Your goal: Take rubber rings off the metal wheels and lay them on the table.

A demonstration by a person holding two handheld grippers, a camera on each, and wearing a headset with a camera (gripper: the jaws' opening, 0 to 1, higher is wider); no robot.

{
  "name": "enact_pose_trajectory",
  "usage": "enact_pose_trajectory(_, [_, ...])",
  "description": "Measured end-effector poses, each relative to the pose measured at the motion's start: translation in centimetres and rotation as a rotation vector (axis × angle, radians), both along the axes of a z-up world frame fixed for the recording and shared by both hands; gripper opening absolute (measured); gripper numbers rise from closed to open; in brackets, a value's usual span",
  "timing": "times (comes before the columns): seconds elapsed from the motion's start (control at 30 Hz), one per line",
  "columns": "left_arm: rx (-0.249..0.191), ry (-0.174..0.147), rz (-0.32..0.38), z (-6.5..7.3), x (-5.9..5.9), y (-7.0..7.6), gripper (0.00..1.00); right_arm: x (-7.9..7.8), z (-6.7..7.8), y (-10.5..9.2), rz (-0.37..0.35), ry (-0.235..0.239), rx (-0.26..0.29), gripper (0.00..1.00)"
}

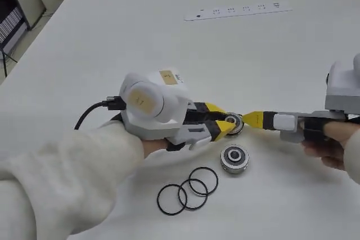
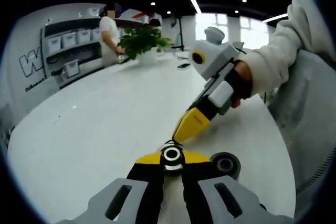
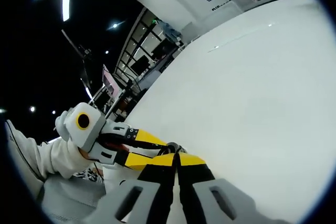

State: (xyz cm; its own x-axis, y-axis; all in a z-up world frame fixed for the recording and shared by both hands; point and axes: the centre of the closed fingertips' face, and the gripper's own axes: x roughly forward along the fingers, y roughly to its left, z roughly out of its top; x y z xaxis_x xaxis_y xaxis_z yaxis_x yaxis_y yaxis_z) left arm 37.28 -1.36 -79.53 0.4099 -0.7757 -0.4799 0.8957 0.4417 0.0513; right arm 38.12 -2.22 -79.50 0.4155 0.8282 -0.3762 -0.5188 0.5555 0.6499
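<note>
At the middle of a white workbench [image 1: 169, 54], the left gripper [image 1: 225, 126] clamps a metal wheel [image 1: 234, 123] by its rim between its yellow fingertips, lifted just clear of the tabletop. The left gripper view has the same wheel [image 2: 172, 155] squeezed at the very end of that gripper [image 2: 172, 162], its round face and dark bore turned up toward the camera, so its axle line stands roughly across the jaws rather than along them.

The right gripper [image 1: 254, 119] reaches in from the opposite side, and its yellow tip [image 2: 190, 124] touches the far edge of the held wheel. In the right gripper view its jaws [image 3: 177, 162] lie pressed together with barely a seam between them; whether any rubber is caught there cannot be told.

A second wheel [image 1: 234, 157] lies flat on the table just below the held one, bore upward, untouched by either tool. Near it, toward the person, three black rubber rings [image 1: 179, 195] lie flat and overlapping in a loose chain. A white power strip [image 1: 239, 10] lies at the far side of the bench.
</note>
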Motion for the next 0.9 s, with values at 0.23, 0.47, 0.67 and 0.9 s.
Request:
enact_pose_trajectory(0.23, [0.004,-0.003,0.0,0.0,0.0,0.0,0.13,-0.3,0.3,0.4,0.037,-0.05,-0.048,0.0])
enact_pose_trajectory(0.47, [0.004,-0.008,-0.001,0.0,0.0,0.0,0.13,-0.5,0.4,0.8,0.075,-0.079,-0.078,0.0])
enact_pose_trajectory(0.67, [-0.004,-0.014,-0.004,0.0,0.0,0.0,0.13,-0.7,0.5,1.1,0.109,-0.108,-0.093,0.0])
enact_pose_trajectory(0.9, [-0.009,-0.019,-0.004,0.0,0.0,-0.1,0.13,-1.0,0.8,1.5,0.149,-0.14,-0.095,0.0])
